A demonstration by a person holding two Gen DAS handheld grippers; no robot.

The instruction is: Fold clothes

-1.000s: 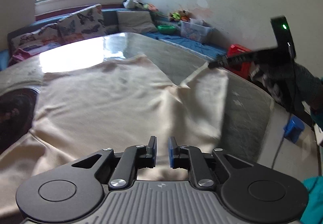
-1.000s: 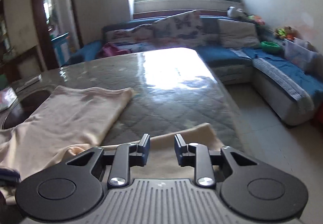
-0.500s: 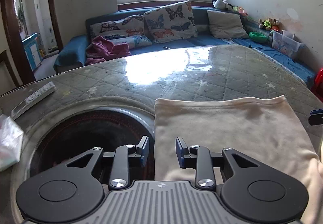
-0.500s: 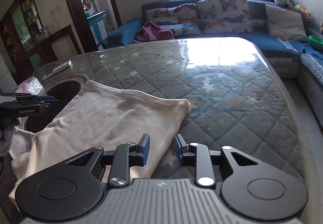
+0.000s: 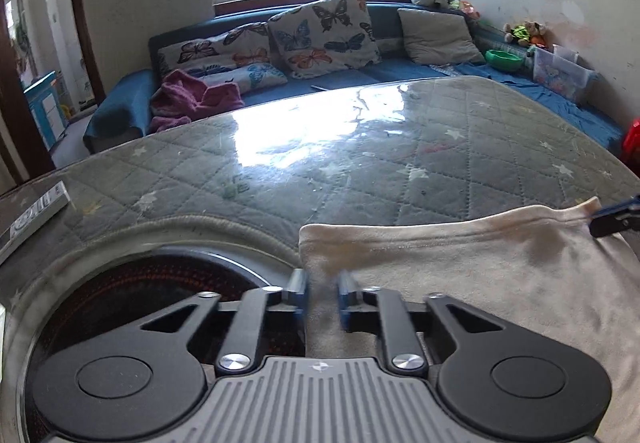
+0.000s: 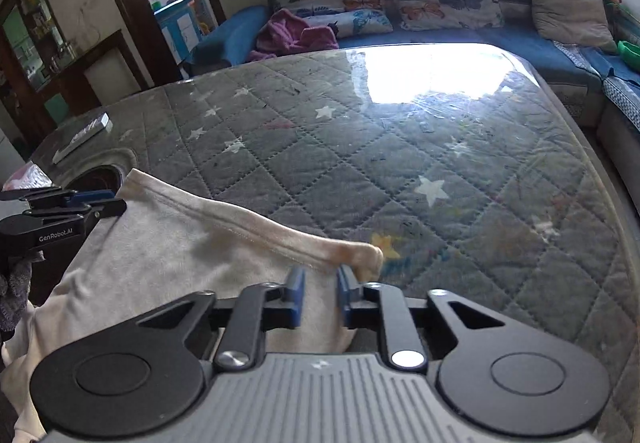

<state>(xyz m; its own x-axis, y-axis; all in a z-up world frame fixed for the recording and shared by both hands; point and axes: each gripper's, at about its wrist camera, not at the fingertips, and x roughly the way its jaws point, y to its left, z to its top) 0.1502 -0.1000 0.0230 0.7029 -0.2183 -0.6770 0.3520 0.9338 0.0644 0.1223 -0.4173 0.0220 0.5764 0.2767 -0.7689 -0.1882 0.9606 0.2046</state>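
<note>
Legible text: one item only. In the right wrist view, the wording "GenRobot.AI" stands in pale letters on the black side housing of the left gripper (image 6: 100, 203), at the frame's left edge. The remote control (image 6: 84, 137) lying on the desk (image 6: 400, 163) carries markings too small to read in either view. A small emblem is moulded on each camera-side gripper body; it bears no readable characters. No other text, numbers or signs are legible.
</note>
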